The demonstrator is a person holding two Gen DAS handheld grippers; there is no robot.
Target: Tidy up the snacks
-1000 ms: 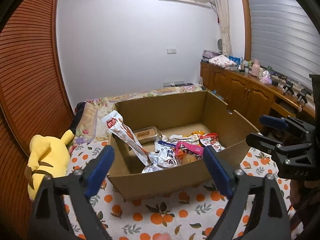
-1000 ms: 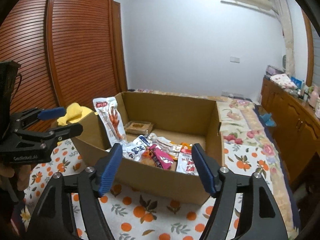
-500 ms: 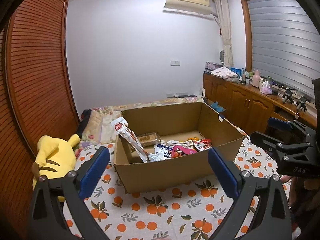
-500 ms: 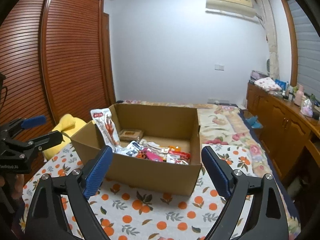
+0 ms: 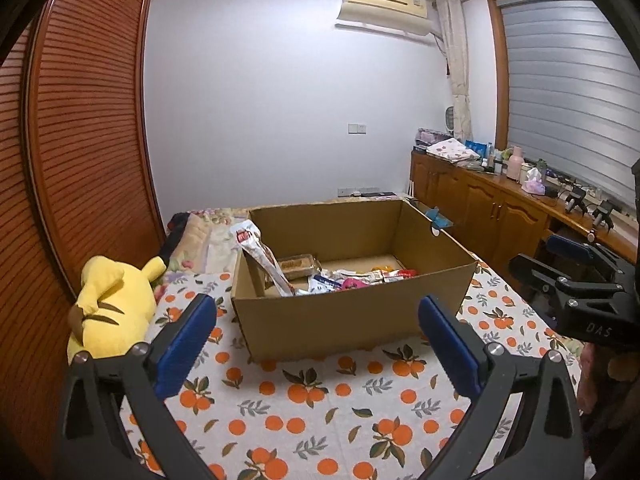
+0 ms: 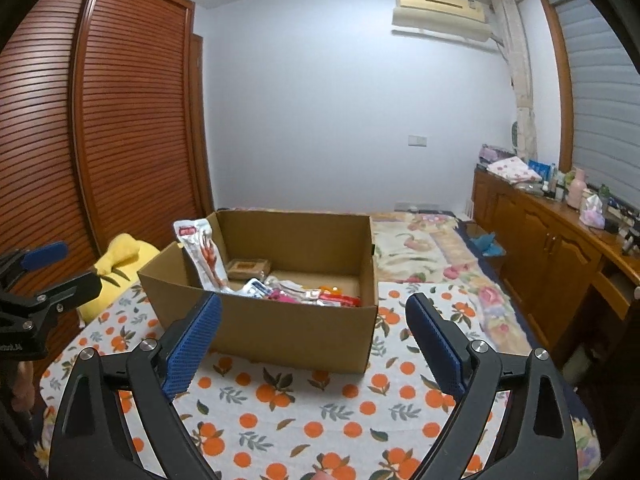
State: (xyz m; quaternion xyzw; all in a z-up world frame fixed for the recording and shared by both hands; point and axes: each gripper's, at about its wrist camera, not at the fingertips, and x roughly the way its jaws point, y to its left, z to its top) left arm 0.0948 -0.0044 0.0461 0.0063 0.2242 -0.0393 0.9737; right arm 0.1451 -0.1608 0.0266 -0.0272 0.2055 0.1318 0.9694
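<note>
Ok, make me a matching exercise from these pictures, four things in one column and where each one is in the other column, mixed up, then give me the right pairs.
Things:
1. cardboard box
2. yellow plush toy
3. long white snack packet
4. air conditioner

Places:
A. high on the white wall
B. leaning up against the box's left inner wall
C. lying on the bed left of the box
D. standing on the orange-print cover

Pairs: 1-D, 2-C, 3-B, 4-A
</note>
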